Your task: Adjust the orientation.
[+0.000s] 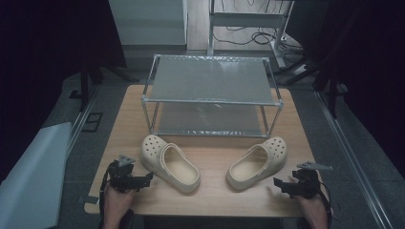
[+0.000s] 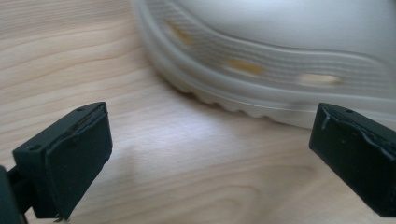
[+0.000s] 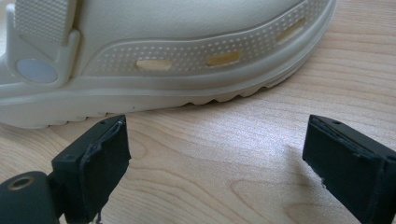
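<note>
Two cream clogs lie on the wooden table (image 1: 212,195) with their heels toward the front edge. The left clog (image 1: 168,162) is close to my left gripper (image 1: 145,179), which rests near the front left corner, open and pointing at the clog's side. In the left gripper view the clog's ribbed side (image 2: 261,60) fills the top, just beyond the wide-apart jaws (image 2: 210,154). The right clog (image 1: 258,162) lies ahead of my right gripper (image 1: 281,185), which is open too. In the right gripper view, the clog's side and strap rivet (image 3: 36,71) show above the empty gripper (image 3: 215,163).
A two-tier metal rack (image 1: 210,95) with grey shelves stands on the far half of the table, behind the clogs. Cables and a frame leg lie on the floor beyond it. Bare wood lies between the two clogs.
</note>
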Demonstrator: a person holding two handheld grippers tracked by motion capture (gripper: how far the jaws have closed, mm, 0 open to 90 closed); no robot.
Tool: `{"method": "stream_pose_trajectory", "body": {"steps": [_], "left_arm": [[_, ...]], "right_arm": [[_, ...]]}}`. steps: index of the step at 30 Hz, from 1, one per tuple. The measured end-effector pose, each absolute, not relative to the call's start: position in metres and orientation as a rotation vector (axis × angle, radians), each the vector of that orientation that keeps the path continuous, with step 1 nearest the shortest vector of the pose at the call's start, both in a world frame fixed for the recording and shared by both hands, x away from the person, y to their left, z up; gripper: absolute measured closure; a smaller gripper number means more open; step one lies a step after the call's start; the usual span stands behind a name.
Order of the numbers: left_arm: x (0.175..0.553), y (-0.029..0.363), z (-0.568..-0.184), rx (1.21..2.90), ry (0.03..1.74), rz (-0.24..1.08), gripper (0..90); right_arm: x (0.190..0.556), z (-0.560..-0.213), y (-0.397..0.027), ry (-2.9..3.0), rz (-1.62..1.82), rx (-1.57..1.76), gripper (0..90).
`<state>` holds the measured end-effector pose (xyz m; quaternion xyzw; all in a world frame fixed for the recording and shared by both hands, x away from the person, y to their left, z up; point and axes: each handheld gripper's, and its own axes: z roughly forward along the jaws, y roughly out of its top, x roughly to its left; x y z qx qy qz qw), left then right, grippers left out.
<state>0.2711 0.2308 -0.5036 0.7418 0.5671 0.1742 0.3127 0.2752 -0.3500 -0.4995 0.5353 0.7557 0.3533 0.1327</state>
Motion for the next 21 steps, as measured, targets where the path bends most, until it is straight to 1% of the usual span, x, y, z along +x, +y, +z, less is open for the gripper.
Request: {"method": "stream_pose_trajectory", "body": {"steps": [6,11,14,21], "left_arm": [[0.288,0.242,-0.51,1.962,1.584,0.535,0.0],[0.302,0.25,-0.514,1.977,1.646,0.566,0.0],[0.308,0.251,-0.514,1.975,1.653,0.572,0.0],[0.334,0.239,-0.514,2.014,1.624,0.586,0.0]], "right_arm": [[0.276,-0.5,-0.349,2.195,1.03,1.558,7.8],[0.276,-0.501,-0.349,2.2,1.025,1.567,8.6],[0.276,-0.501,-0.348,2.199,1.022,1.567,8.9],[0.276,-0.501,-0.349,2.199,1.021,1.572,9.7]]}}
